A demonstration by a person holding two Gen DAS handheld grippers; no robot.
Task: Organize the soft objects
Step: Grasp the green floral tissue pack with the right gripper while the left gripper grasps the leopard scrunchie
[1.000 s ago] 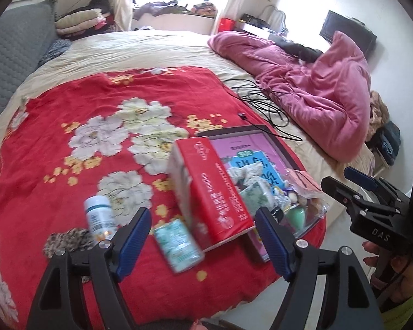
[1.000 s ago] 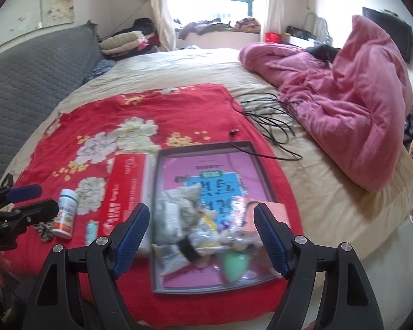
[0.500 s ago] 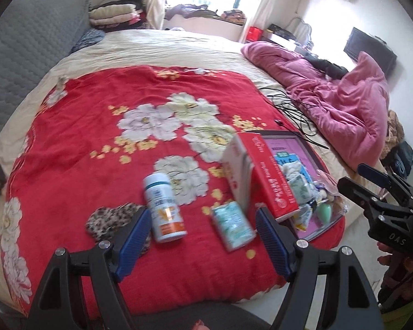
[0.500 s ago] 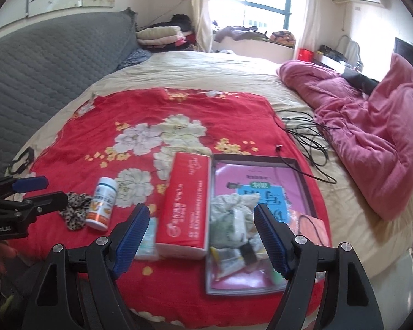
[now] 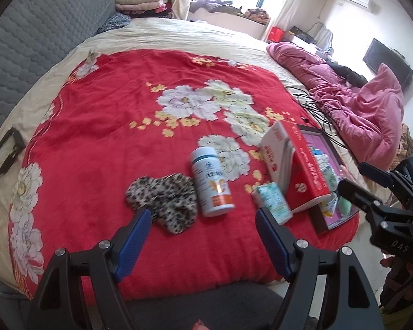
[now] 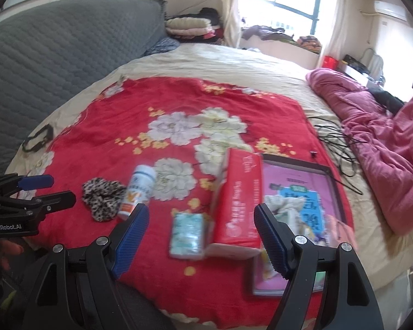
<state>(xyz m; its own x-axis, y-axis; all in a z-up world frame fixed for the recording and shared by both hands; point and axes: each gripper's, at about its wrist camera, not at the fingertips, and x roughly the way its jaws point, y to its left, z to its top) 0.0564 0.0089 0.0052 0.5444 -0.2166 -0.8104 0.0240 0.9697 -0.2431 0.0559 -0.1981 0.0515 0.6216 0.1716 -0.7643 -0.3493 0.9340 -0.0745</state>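
On the red floral blanket [image 5: 102, 126] lie a leopard-print scrunchie [image 5: 163, 199] [image 6: 103, 196], a white pill bottle [image 5: 210, 183] [image 6: 137, 192], a small teal tissue pack [image 5: 274, 202] [image 6: 187, 235] and a red tissue box [image 5: 297, 162] [image 6: 238, 198]. A dark tray [image 6: 296, 165] to the right holds soft items and packets. My left gripper [image 5: 203, 228] hovers open above the near edge, just short of the scrunchie and bottle. My right gripper [image 6: 201, 229] is open over the tissue pack and red box. Neither holds anything.
A pink quilt [image 5: 366, 110] is bunched at the right of the bed, with black cables [image 6: 336, 143] beside it. A grey quilted headboard [image 6: 55, 55] runs along the left. Folded bedding [image 5: 140, 1] is stacked at the far end. A black strap [image 5: 7, 154] lies on the sheet's left edge.
Both grippers have swung left along the bed's near edge; the objects have slid rightward in both views. The scrunchie and bottle now lie ahead of my left gripper. Jaws unchanged.
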